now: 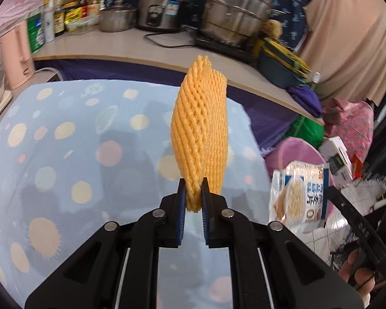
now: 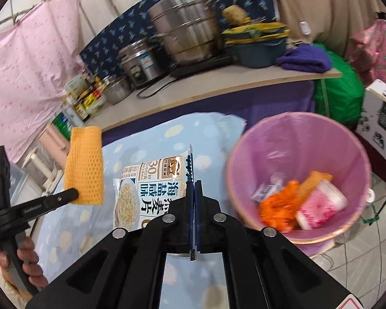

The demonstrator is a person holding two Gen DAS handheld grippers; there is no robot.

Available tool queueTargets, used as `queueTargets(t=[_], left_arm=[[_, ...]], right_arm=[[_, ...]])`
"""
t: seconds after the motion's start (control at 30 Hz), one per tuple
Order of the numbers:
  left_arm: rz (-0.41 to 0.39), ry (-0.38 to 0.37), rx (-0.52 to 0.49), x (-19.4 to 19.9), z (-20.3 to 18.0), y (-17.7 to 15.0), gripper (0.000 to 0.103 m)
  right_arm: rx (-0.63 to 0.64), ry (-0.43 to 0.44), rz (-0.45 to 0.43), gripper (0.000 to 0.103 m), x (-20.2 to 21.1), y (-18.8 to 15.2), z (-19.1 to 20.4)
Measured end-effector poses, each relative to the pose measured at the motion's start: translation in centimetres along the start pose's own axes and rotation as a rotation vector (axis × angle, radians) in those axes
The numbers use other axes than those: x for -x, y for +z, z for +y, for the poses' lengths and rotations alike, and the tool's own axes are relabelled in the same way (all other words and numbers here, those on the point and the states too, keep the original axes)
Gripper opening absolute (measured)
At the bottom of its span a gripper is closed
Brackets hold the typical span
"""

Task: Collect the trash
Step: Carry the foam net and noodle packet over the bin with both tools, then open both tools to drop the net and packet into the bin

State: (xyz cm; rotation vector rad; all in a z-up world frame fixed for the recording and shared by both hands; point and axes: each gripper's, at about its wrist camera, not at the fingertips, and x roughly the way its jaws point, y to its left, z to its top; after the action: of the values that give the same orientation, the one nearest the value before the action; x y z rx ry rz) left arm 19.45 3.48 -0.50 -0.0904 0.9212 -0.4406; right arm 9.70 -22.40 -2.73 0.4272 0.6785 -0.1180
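Note:
My left gripper (image 1: 193, 188) is shut on an orange foam fruit net (image 1: 200, 134) and holds it upright above the blue dotted tablecloth (image 1: 64, 154). The net also shows in the right wrist view (image 2: 85, 164), held up at the left by the left gripper (image 2: 73, 195). My right gripper (image 2: 194, 185) is shut on the edge of a white and blue oatmeal packet (image 2: 151, 193), which hangs left of the jaws. The packet also shows in the left wrist view (image 1: 298, 195). A bin with a pink liner (image 2: 296, 139) stands to the right, holding an orange net, wrappers and a pink cup.
A counter (image 1: 146, 49) behind the table carries steel pots (image 1: 236, 13), a rice cooker (image 1: 159, 7), bottles and a blue basin (image 2: 257, 49). A purple cloth (image 2: 303, 60), a green bag (image 2: 339, 95) and a white box (image 2: 380, 121) lie to the right.

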Motion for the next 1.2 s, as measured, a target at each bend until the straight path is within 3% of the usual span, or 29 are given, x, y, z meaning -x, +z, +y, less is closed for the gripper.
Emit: queueTargets(t=[0.2, 0.47, 0.7, 1.0, 1.13, 1.2], left_arm=[[0.014, -0.075, -0.099, -0.4, -6.5, -0.6, 0.011], [0.046, -0.169, -0.218, -3.7, -15.6, -0.9, 0.011], [0.094, -0.148, -0.251, -9.0, -20.5, -0.9, 0.011], [0.132, -0.089, -0.31, -13.8, -23.1, -2.5, 0.014], [0.098, -0.034, -0.346, -13.9, -23.5, -3.0, 0.045], [0.075, -0.021, -0.342, -13.4, -23.2, -3.0, 0.053]], right_arm=[[-0.06, -0.096, -0.065, 0.002, 3.3, 1.3, -5.7], [-0.091, -0.232, -0.106, 0.002, 4.3, 2.9, -11.8], [-0.117, -0.291, -0.08, 0.002, 2.3, 3.1, -15.6], [-0.102, -0.288, -0.019, 0.003, -1.2, 2.9, -16.8], [-0.093, -0.285, -0.009, 0.013, -2.3, 2.7, -16.7], [-0.089, -0.279, -0.02, 0.023, -2.2, 2.5, -16.6]])
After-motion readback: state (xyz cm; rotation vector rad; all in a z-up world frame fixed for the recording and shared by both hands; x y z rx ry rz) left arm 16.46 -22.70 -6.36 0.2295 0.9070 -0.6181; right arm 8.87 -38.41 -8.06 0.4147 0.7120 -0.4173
